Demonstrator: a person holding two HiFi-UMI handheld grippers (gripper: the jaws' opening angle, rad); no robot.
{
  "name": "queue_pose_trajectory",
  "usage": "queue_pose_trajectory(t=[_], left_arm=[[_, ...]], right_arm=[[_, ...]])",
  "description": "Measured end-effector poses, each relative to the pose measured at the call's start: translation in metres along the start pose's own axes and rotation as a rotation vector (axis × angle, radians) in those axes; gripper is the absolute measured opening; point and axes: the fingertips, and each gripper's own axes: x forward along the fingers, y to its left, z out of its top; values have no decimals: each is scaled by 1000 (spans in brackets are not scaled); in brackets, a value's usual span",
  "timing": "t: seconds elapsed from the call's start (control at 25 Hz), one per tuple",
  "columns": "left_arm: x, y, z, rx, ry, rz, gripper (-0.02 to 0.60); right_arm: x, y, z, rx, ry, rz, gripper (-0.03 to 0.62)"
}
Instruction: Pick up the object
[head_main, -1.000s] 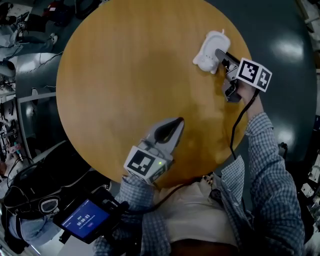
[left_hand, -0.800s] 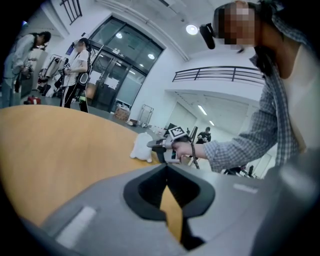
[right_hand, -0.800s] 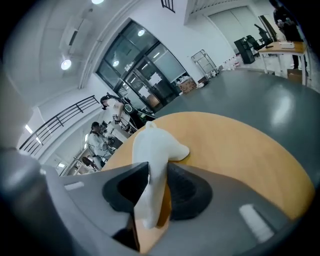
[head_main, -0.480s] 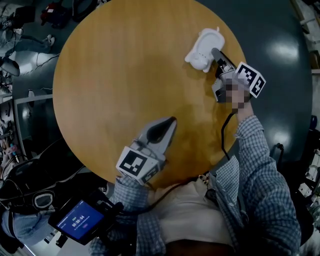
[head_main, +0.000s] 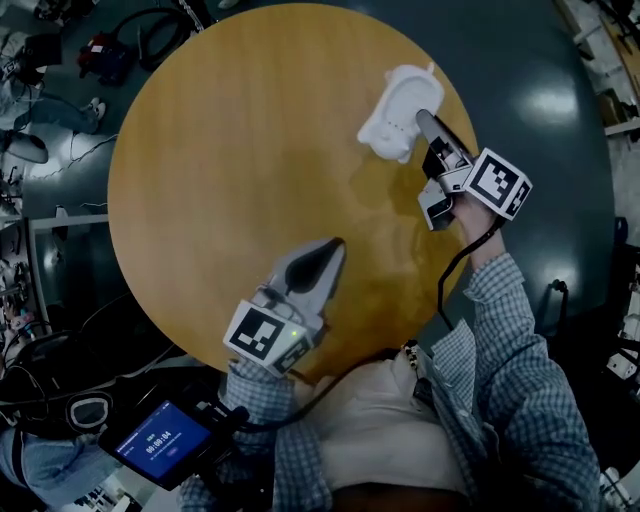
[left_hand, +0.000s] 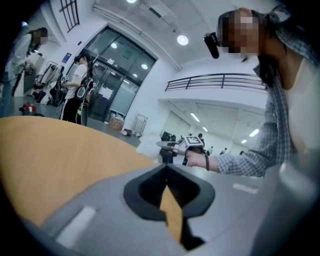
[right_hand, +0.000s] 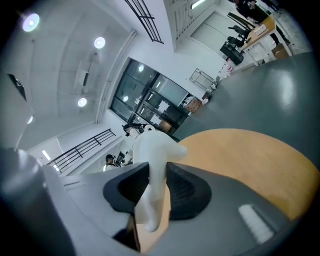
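My right tool (head_main: 428, 128) is clamped on the object (head_main: 398, 105), a white, rounded moulded piece. In the right gripper view both pads press its narrow lower part, and its bulkier end sticks out past the right tool (right_hand: 154, 172) tips. The object (right_hand: 156, 145) sits over the far right part of the round wooden table (head_main: 220, 150), close to the rim. I cannot tell whether it is clear of the top. My left tool (head_main: 325, 258) hangs over the near side of the table, well apart from the object. Its jaws are closed tip to tip with nothing between them, seen plainly in the left gripper view (left_hand: 166, 167).
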Motion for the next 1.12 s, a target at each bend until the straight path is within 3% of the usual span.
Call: queue_pose_trajectory(t=[0.24,0.44,0.72,1.12], left_arm=[[9,2,14,30,-27,-33,3],[-44,-31,2,64,-27,-114,3],[-93,-59,3,97,-52,-158,3],[-108,-58,-3,80,-63,-154,3]], right_arm=[[-25,36,16,-60,-37,85,114],[-100,93,-23,-92,-91,109,114],[-161,144,-72,-93,-113,127,114],[-189,161,-109,-44,-149,130,114]])
